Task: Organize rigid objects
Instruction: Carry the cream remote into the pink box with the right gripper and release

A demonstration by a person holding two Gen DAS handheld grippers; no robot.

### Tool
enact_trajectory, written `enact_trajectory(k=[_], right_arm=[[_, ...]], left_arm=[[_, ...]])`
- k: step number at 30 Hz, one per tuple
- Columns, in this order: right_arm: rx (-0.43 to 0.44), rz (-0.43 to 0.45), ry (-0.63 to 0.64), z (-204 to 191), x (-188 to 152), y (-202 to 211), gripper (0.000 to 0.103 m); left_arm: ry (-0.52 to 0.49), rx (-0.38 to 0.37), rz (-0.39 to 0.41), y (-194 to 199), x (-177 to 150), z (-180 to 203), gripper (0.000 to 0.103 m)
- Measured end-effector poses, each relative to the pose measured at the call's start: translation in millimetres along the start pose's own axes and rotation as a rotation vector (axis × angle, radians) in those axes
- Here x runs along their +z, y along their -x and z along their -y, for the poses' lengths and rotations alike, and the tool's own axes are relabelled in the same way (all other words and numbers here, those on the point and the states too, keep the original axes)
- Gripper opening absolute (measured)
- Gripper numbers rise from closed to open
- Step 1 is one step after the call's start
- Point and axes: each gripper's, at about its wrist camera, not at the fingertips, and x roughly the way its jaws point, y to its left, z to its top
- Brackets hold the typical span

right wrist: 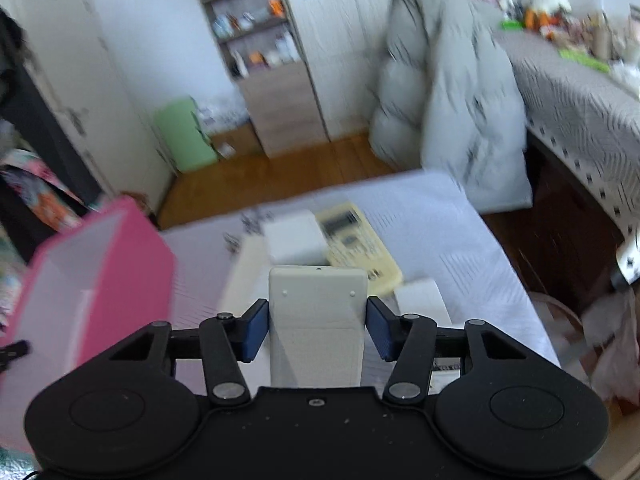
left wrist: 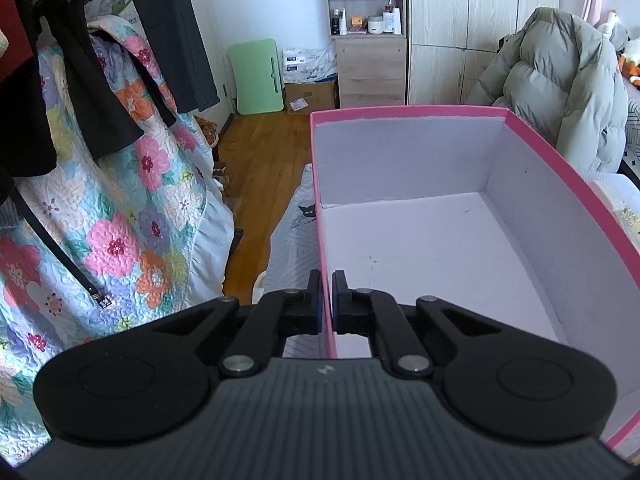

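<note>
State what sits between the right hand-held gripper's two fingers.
A white rectangular device, held between the blue pads of the right hand-held gripper; right wrist view.

A home bedroom: wardrobe (left wrist: 480,32), floral quilt (left wrist: 120,220), puffer coat (left wrist: 560,88), toiletry shelves (left wrist: 366,0).

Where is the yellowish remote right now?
In the right wrist view, the yellowish remote lies on the grey bedspread, just right of a white box and beyond the tool's white remote.

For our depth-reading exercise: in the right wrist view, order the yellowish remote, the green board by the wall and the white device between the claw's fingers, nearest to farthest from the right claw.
1. White device, in the right claw.
2. Yellowish remote, just beyond, slightly right.
3. Green board, far left, by the wall.
</note>
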Motion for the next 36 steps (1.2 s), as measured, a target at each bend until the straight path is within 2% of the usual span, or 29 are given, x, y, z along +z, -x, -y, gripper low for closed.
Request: enact_trajectory(k=[4, 9, 16, 18, 21, 24, 27, 29, 31, 33, 34, 36], right_arm=[[0.018, 0.095, 0.101, -21.1, 2.7, 20.0, 0.058], [0.022, 0.164, 0.204, -44.1, 11.1, 28.9, 0.058], [0.194, 0.23, 0.309, -101.8, 50.3, 51.9, 0.058], [0.285, 0.194, 0.333, -127.5, 60.0, 44.6, 0.058], [0.405, 0.087, 0.326, -164.8, 66.6, 12.7, 0.058], [0.457, 0.003, 0.308, -200.1, 62.2, -30.4, 0.058], [0.465, -0.036, 0.255, -220.0, 56.8, -76.1, 0.058], [0.462, -0.022, 0.232, -231.1, 45.5, -92.3, 0.058], [0.432, -0.046, 0.211, -233.4, 32.5, -104.5, 0.058], [0.386, -0.101, 0.24, -231.7, 16.8, -104.6, 0.058], [0.395, -0.093, 0.267, -230.2, 11.4, -100.2, 0.057], [0.39, -0.135, 0.301, -225.1, 5.1, -88.8, 0.057]], left_arm=[[-0.012, -0.003, 0.018, 1.6, -1.0, 0.7, 0.004], [-0.022, -0.013, 0.026, 2.2, -1.5, 0.7, 0.004], [-0.01, -0.024, 0.031, 1.6, -1.7, -2.4, 0.004], [-0.003, -0.026, 0.035, 1.6, -1.7, -3.6, 0.004], [0.012, -0.03, 0.043, 2.0, -2.0, -4.8, 0.004], [0.018, -0.035, 0.044, 2.3, -2.6, -6.2, 0.004], [0.018, -0.035, 0.044, 2.7, -2.2, -5.4, 0.004], [0.015, -0.033, 0.044, 2.6, -2.4, -4.8, 0.004], [0.017, -0.035, 0.042, 2.2, -2.1, -5.5, 0.004], [0.023, -0.041, 0.042, 1.9, -1.9, -6.7, 0.004], [0.032, -0.047, 0.043, 1.8, -2.0, -8.1, 0.005], [0.038, -0.053, 0.044, 1.4, -2.2, -9.1, 0.005]])
